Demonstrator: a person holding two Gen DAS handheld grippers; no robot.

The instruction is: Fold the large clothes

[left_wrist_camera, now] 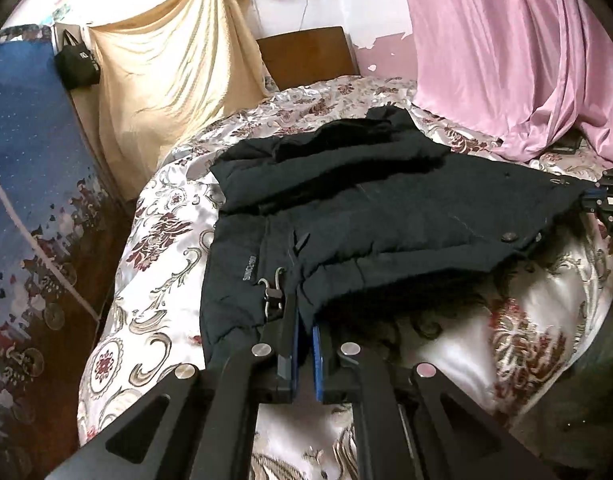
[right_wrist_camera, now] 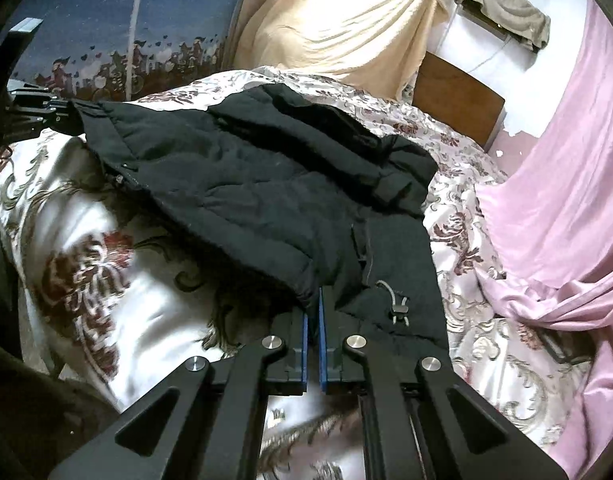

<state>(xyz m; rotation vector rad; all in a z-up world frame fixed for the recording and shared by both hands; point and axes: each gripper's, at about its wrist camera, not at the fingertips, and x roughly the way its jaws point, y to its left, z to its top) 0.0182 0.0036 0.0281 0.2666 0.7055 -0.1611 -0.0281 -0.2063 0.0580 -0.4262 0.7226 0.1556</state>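
Observation:
A black padded jacket (left_wrist_camera: 346, 208) lies spread on the bed, with its near hem raised off the cover and casting a shadow under it. In the left wrist view my left gripper (left_wrist_camera: 304, 312) is shut on the hem's edge, next to a drawstring toggle (left_wrist_camera: 272, 292). My right gripper (left_wrist_camera: 604, 196) shows at the far right, holding the other end of the hem. In the right wrist view the right gripper (right_wrist_camera: 313, 304) is shut on the jacket (right_wrist_camera: 246, 184) hem beside a cord stopper (right_wrist_camera: 398, 308). The left gripper (right_wrist_camera: 46, 108) grips the far corner at the left.
The jacket rests on a shiny floral bedspread (left_wrist_camera: 166, 240). A pink cloth (left_wrist_camera: 506, 60) hangs on the right and spills onto the bed. A beige cloth (left_wrist_camera: 166, 68) drapes beside a wooden headboard (left_wrist_camera: 306, 56). A blue patterned cloth (left_wrist_camera: 30, 152) and a black bag (left_wrist_camera: 76, 64) are on the left.

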